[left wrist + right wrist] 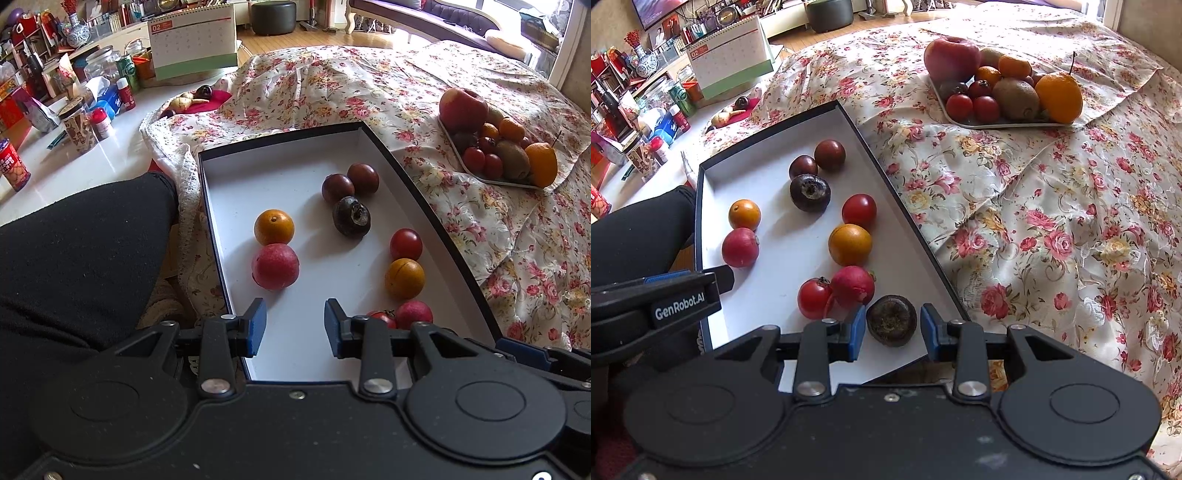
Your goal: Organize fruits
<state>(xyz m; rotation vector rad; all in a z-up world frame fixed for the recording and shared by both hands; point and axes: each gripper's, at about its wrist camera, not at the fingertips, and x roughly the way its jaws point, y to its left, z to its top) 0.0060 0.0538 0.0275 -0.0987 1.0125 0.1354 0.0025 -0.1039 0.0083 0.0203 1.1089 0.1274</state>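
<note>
Through my left gripper (295,326) I look down into the white box (280,155) with its dark rim; my jaws stand apart with nothing between them, only bare box floor. Just ahead and to the left of my fingers lies a pink-red fruit (275,266), touching an orange fruit (274,227) beyond it. Farther ahead sit two dark red fruits (350,182) and a blackish shrivelled fruit (351,216). Ahead on my right a red tomato (406,244) and an orange ball (405,278) line up along the box wall. Well off to the right, on the flowered cloth (369,85), is a tray of fruit (509,181). Through my right gripper (893,328), the jaws stand narrow on either side of a dark, wrinkled fruit (891,319) at the near right corner of the box (757,144); I cannot tell whether the pads touch it or it simply lies on the floor. Just ahead and left of it are a pink fruit (853,286) and a stemmed tomato (814,298), touching. The left gripper's finger (683,291) reaches in from my left.
</note>
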